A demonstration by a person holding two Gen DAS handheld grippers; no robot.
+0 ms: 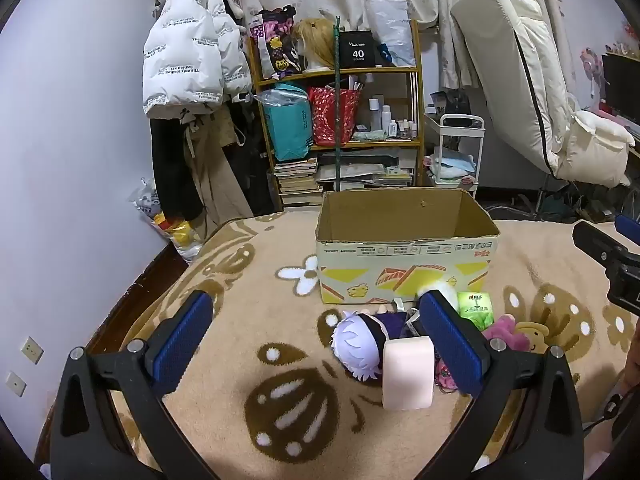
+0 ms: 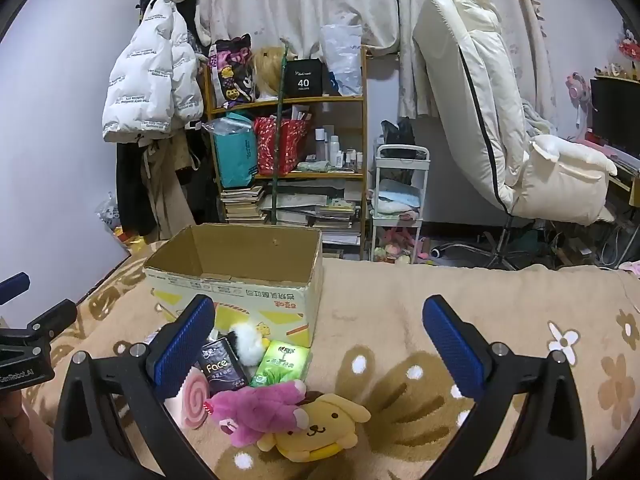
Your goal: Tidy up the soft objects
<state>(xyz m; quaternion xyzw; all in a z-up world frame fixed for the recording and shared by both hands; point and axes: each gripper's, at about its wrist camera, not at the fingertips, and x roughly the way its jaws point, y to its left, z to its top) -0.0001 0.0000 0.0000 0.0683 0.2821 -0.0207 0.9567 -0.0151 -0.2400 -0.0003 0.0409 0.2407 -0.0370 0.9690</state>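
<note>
An open cardboard box (image 1: 404, 258) stands on the beige patterned blanket (image 1: 240, 360); it also shows in the right wrist view (image 2: 236, 292). Soft toys lie in front of it: a white-haired doll (image 1: 358, 344), a pale pink block (image 1: 408, 374), a pink plush (image 2: 260, 406), a yellow dog plush (image 2: 320, 430), a pink swirl cushion (image 2: 194, 402), a white fluffy ball (image 2: 250, 340), a green tissue pack (image 2: 284, 364) and a black Face pack (image 2: 222, 368). My left gripper (image 1: 316, 336) is open and empty above the doll. My right gripper (image 2: 320, 344) is open and empty above the plush pile.
A wooden shelf (image 1: 340, 120) full of bags and books stands behind the box. Coats (image 1: 188, 60) hang at the left wall. A white cart (image 2: 398, 200) and a cream recliner chair (image 2: 520, 140) stand at the right.
</note>
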